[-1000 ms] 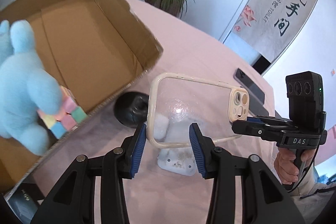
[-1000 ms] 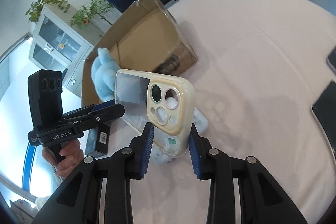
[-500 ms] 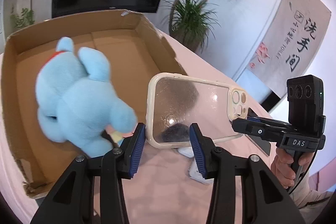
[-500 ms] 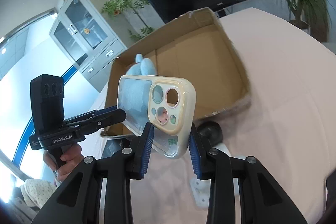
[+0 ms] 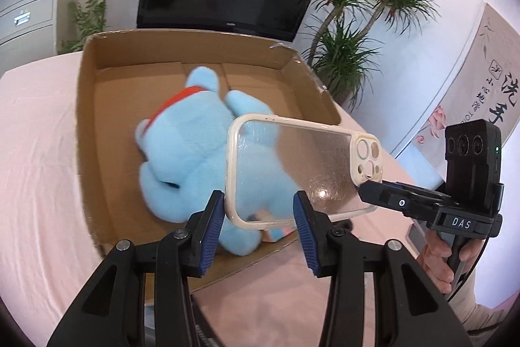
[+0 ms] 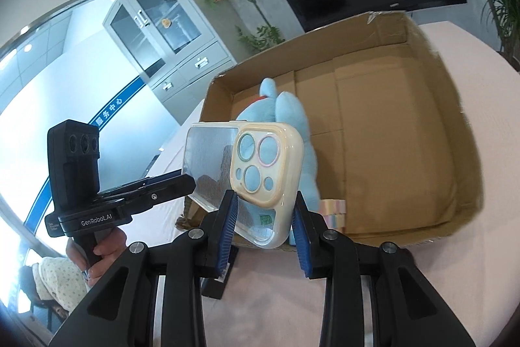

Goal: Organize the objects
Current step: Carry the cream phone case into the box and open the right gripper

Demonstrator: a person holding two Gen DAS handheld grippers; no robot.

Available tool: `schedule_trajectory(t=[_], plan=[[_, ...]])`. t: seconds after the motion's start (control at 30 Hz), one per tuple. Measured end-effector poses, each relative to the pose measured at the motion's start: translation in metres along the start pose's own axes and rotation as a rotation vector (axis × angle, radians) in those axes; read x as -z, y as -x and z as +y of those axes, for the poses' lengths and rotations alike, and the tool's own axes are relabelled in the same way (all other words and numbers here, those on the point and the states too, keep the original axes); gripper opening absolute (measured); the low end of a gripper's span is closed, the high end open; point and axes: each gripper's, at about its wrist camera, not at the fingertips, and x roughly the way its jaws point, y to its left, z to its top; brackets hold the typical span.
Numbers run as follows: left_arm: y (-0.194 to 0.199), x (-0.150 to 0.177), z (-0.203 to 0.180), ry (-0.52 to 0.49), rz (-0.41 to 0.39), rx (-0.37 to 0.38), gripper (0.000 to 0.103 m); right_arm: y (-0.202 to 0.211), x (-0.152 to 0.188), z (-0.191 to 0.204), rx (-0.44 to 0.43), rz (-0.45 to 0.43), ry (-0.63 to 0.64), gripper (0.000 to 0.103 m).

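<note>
Through my left wrist camera I see my left gripper (image 5: 258,217) clamped on one short end of the phone case (image 5: 292,168), while my right gripper (image 5: 364,194) pinches the far end by the camera cutouts, so the case hangs in the air between my two claws, over the near edge of the cardboard box (image 5: 87,132). In the box lies one blue plush toy (image 5: 191,152), and beneath it peeks one pastel cube (image 5: 276,233), mostly hidden. I judge the task partly done: those two things are already stowed, the case is not yet released. Through my right wrist camera my right gripper (image 6: 263,220) is narrowed onto the camera end of the same case (image 6: 260,171), with the left gripper (image 6: 191,181) holding its other end; the box (image 6: 390,152) sits just behind, its right half bare cardboard with room for the case. One small dark box (image 6: 217,282) lies on the pink table (image 6: 406,298) just outside the carton, so I reckon at least that is left to put away. My count: one case, one toy, one cube, one carton.
</note>
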Motion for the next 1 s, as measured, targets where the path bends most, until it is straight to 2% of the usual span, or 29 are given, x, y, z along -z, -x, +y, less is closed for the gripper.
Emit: schedule_trajectory(t=[0.1, 0.23, 0.43, 0.57, 0.63, 0.73, 0.77, 0.83, 0.9, 1.0], plan=[[0.002, 0.001, 0.017, 0.024, 0.004, -0.020, 0.040, -0.022, -0.001, 0.004, -0.031, 0.019, -0.012, 0.030], [-0.003, 0.004, 0.044, 0.071, 0.047, -0.057, 0.040, -0.058, 0.002, 0.007, -0.035, 0.068, -0.026, 0.030], [-0.008, 0.012, 0.067, 0.068, 0.092, -0.134, 0.041, -0.097, 0.012, 0.009, -0.054, 0.133, -0.049, 0.030], [-0.015, 0.015, 0.073, 0.050, 0.130, -0.210, 0.045, -0.112, 0.020, 0.018, -0.007, 0.162, 0.002, 0.030], [-0.016, 0.016, 0.078, 0.067, 0.138, -0.251, 0.045, -0.110, 0.020, 0.022, 0.026, 0.149, 0.033, 0.030], [-0.009, 0.012, 0.080, 0.109, 0.101, -0.232, 0.048, -0.089, 0.016, 0.020, 0.055, 0.105, 0.035, 0.030], [-0.004, 0.011, 0.075, 0.103, 0.080, -0.232, 0.056, -0.080, 0.014, 0.017, 0.062, 0.085, 0.032, 0.031], [0.001, 0.008, 0.063, 0.088, 0.041, -0.235, 0.073, -0.056, 0.010, 0.009, 0.087, 0.043, 0.023, 0.042], [0.005, 0.005, 0.045, 0.062, 0.004, -0.208, 0.077, -0.035, 0.008, 0.001, 0.122, 0.003, 0.016, 0.059], [0.000, 0.005, 0.011, -0.004, -0.010, -0.144, 0.077, 0.004, 0.013, -0.020, 0.197, -0.051, 0.004, 0.062]])
